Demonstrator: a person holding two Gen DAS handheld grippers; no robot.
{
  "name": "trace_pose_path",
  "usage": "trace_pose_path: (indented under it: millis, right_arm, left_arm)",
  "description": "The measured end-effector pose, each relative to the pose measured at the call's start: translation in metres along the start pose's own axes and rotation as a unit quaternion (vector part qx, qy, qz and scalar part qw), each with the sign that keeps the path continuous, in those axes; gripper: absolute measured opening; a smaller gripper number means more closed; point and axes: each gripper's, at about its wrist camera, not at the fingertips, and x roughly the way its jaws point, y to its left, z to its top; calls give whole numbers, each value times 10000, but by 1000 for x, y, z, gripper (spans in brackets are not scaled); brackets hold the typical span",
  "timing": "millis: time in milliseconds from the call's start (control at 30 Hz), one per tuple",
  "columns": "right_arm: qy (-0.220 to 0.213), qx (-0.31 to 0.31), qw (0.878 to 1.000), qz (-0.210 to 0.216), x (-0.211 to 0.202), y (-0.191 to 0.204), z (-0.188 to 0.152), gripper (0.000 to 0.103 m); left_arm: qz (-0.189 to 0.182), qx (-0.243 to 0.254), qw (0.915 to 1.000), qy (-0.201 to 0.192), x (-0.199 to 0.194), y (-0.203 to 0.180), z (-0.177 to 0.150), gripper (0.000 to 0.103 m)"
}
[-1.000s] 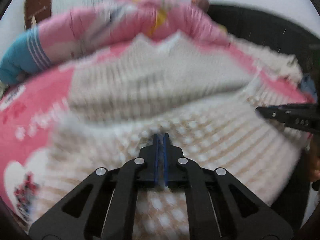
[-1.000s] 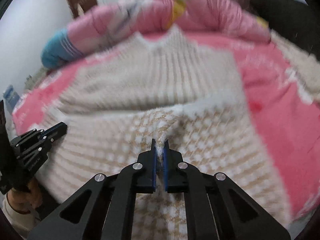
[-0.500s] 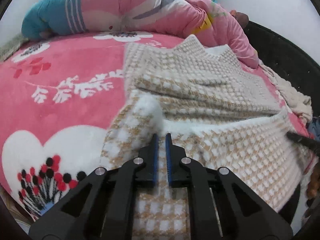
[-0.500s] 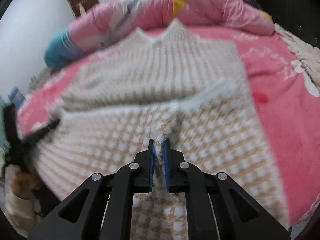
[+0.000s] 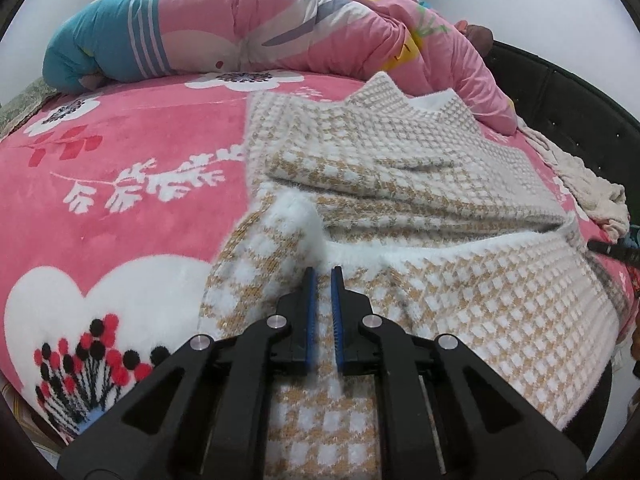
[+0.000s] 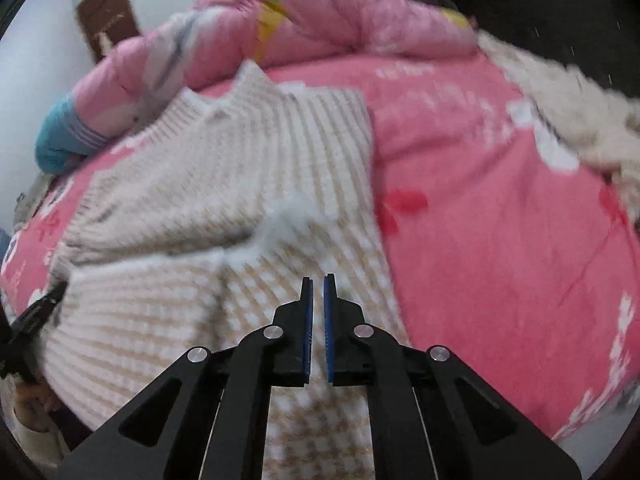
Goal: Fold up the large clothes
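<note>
The sweater (image 5: 400,184) lay on the bed (image 5: 120,184), its hem doubled up over the body. Our left gripper (image 5: 321,276) and right gripper (image 6: 315,280) hovered over that fold, jaws narrowly apart, gripping nothing. We judged one fold laid; next needed a fresh edge

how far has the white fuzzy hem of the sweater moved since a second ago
Yes. In the left wrist view the fuzzy hem now lies folded up the sweater, nearer the rolled pink quilt, and the left gripper has parted.
</note>
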Motion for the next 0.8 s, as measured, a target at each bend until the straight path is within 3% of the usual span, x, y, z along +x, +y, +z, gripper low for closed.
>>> trace_pose_path:
  millis: [67,133,167,233,333,400,500,567,667,700,800]
  right_arm:
    - [14,-75,10000,49,12,5,7,4]
    - [172,-149,9989,-419,34,-3,6,4]
    - [324,-97,9985,-437,45,-13,2,3]
    - [326,260,9990,-150,39,-24,-3,2]
    - [261,300,9986,-347,12,-15,-3,8]
    - [138,170,9997,-88,-7,0,-2,20]
    - [-36,-274,9969,741,-30,40,-4,34]
    - [65,-602,9921,1098,-26,67,-6,34]
    - [744,-821,9898,899,29,91,-20,35]
    - [903,-644,9888,996,52,88,-28,37]
    - [887,-151,9869,1337,54,75,-22,37]
  left_arm:
    - [-9,3,10000,2,1,0,0,9]
    - [-38,-17,10000,-4,1,1,0,9]
    - [-60,-26,10000,-3,1,2,0,9]
    - [-96,-18,9999,27,1,2,0,9]
    - [-179,-17,9998,69,2,5,0,9]
    - [-255,-74,9996,102,2,8,1,9]
    - [-271,-96,9995,134,2,8,2,9]
    - [-252,-98,9996,128,2,8,2,9]
    - [-202,-80,9997,128,3,7,2,9]
    - [-182,-65,9997,136,2,6,3,9]
    - [-3,65,10000,-11,-14,-3,6,11]
